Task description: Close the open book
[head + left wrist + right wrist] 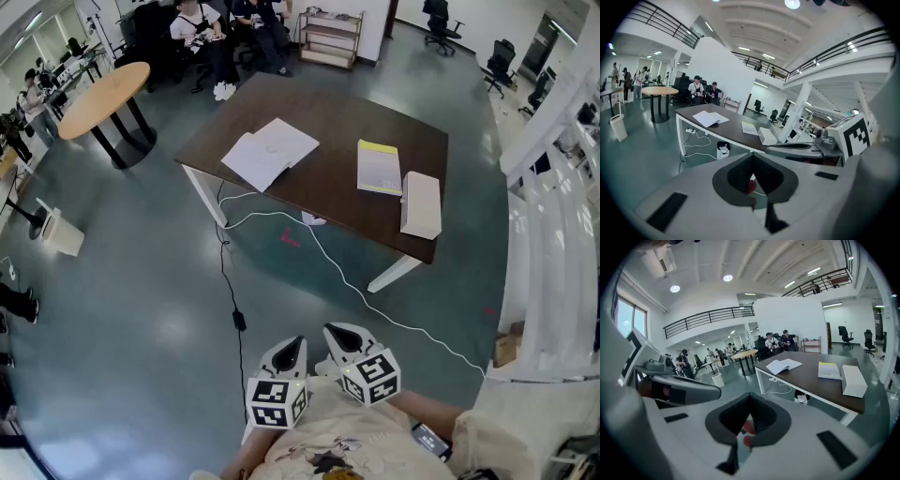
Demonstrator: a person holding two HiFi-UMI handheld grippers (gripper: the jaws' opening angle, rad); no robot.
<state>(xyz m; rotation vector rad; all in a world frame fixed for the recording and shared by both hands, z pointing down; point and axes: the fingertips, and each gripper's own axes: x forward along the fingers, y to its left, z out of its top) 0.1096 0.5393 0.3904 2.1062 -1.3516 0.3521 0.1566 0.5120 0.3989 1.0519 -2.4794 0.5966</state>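
Open book [270, 152] lies spread on the table [328, 187] at eleven o'clock (nothing done yet). The left gripper [292, 347] and right gripper [339, 335], both pressed together and empty, are well apart from it.

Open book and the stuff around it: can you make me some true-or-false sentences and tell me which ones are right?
1. The open book lies on the brown table. True.
2. The left gripper is holding the open book. False: its jaws are together on nothing, and it is close to the person, well away from the table.
3. The yellow-edged book on the table is closed. True.
4. The right gripper has its jaws wide apart. False: they are together, with nothing between them.
5. The white cable lies on top of the table. False: it trails across the floor in front of the table.
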